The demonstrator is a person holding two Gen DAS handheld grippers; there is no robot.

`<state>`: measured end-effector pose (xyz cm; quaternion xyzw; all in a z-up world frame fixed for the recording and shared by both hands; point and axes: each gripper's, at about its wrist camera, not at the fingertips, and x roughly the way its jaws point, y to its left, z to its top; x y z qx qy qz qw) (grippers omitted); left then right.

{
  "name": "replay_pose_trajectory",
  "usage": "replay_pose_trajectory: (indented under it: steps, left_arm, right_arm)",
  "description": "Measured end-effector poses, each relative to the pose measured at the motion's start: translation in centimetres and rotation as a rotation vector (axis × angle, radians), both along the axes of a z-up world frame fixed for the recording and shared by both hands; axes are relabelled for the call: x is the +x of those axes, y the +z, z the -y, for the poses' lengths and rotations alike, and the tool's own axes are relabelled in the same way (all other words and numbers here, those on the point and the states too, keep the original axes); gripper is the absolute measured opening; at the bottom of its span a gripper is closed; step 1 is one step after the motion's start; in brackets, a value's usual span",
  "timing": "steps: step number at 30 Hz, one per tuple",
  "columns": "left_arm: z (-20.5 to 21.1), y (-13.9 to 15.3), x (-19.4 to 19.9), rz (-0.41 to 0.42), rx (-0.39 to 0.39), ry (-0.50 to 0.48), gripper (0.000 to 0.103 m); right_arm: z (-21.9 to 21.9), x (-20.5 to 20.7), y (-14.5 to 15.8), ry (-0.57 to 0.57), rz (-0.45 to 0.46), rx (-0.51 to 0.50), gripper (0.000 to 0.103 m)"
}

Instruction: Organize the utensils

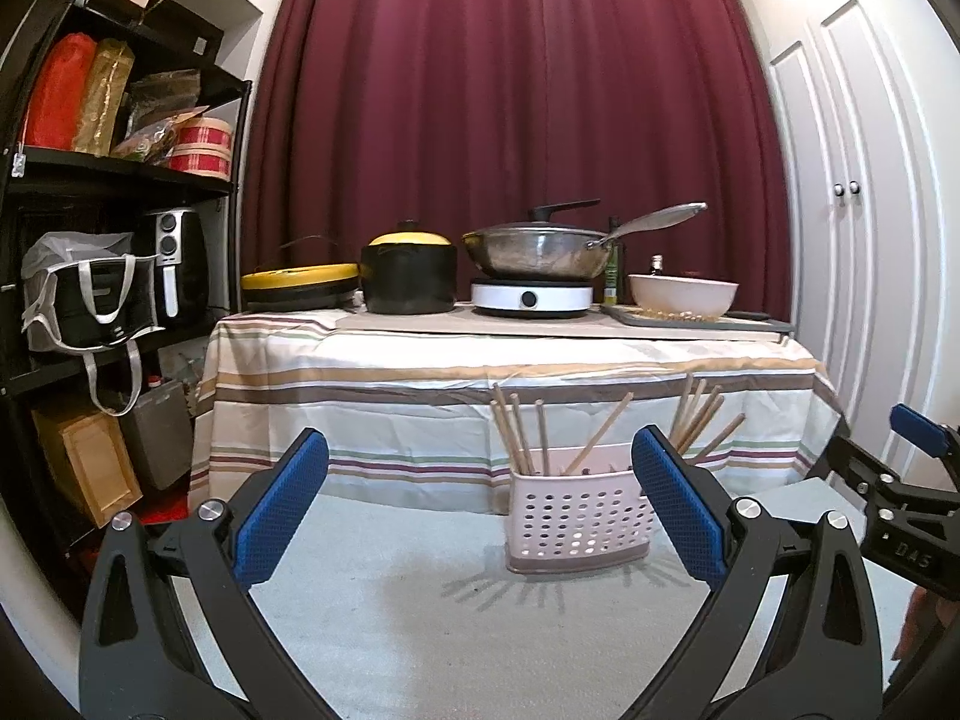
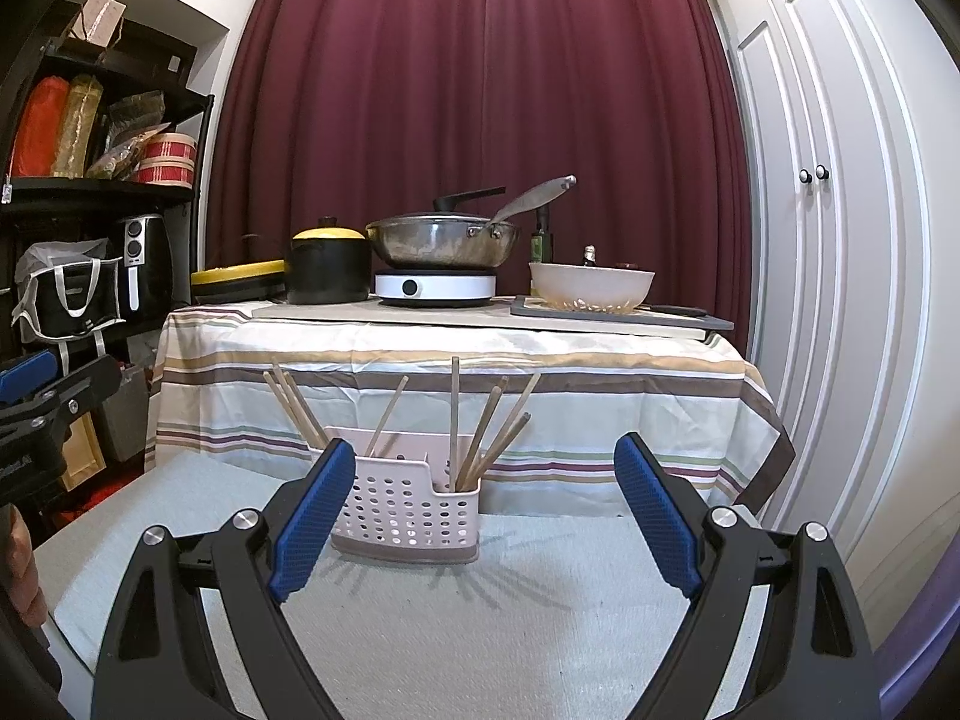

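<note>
Standing near the far edge of the pale surface (image 2: 420, 630) is a pink perforated basket (image 2: 414, 510), and wooden chopsticks (image 2: 480, 438) lean out of it in two clusters, one in its left compartment and one in its right. Their shadows fan out on the surface in front of the basket.

The left tongs (image 1: 480, 504) hang above the near part of the surface with their blue pads (image 1: 282, 504) spread wide and nothing between them. The right tongs (image 2: 483, 522) are likewise spread wide and hold nothing; the basket shows just inside their left pad, farther off. Neither pair touches the basket or the chopsticks.

Behind the surface stands a second one draped in a striped cloth (image 1: 480, 396), carrying a black pot with a yellow lid (image 1: 409, 270), a steel pan (image 1: 537, 252) on a white hotplate (image 1: 531, 298), and a white bowl (image 1: 683, 294). A dark red curtain (image 1: 510, 90) hangs behind.
</note>
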<state>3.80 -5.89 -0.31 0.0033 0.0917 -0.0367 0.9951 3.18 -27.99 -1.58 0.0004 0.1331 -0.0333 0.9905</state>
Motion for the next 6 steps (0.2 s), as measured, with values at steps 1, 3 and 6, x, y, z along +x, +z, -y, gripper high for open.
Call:
replay_pose_trajectory:
  steps: [1,3,6]
  left_arm:
    - [0.0,-0.2,0.3,-0.01,0.002,-0.002,0.099]
    - [0.0,-0.8,1.0,-0.041,0.013,0.0,0.099]
    - [-0.2,-1.9,2.2,-0.083,0.017,0.003,0.099]
  right_arm:
    - [0.1,0.1,-0.2,-0.002,-0.004,0.001,0.085]
    - [0.3,0.4,-0.5,-0.004,-0.014,0.006,0.085]
    - [0.6,1.0,-1.3,-0.011,-0.037,0.007,0.085]
